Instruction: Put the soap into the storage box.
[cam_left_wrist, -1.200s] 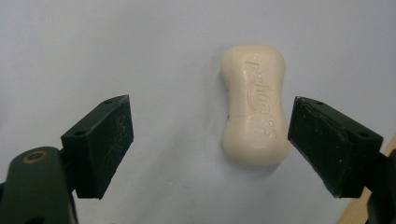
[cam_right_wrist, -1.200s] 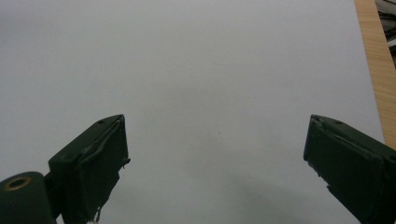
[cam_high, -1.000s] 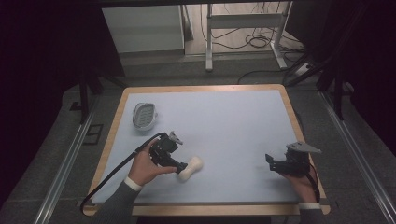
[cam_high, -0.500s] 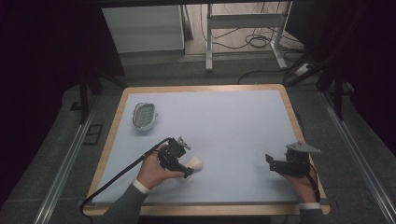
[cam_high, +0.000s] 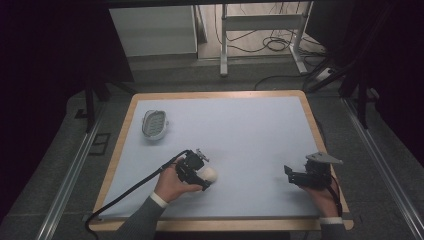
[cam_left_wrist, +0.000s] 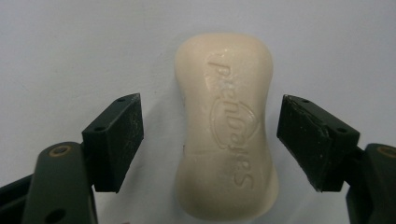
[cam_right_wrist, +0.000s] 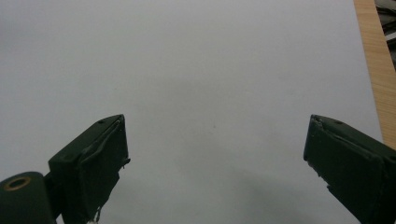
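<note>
A cream soap bar (cam_left_wrist: 226, 126) with embossed lettering lies flat on the pale blue table mat (cam_high: 250, 130). My left gripper (cam_left_wrist: 217, 135) straddles its waist. The jaws have just been closing, and a gap remains on each side, so the pads (cam_left_wrist: 116, 135) do not touch it. From above, the left gripper (cam_high: 204, 176) points right over the soap bar (cam_high: 212, 173) near the table's front left. My right gripper (cam_high: 289, 175) rests open near the front right, with bare mat between its jaws (cam_right_wrist: 215, 154).
A white oval soap dish (cam_high: 153, 123) sits at the back left of the mat. The table's wooden rim (cam_right_wrist: 373, 56) runs close to the right gripper. A black cable (cam_high: 130, 190) trails from the left gripper off the front edge.
The left hand has come down and drawn slightly toward the table's front, with its jaws narrowing around the soap bar. The right hand has kept still.
</note>
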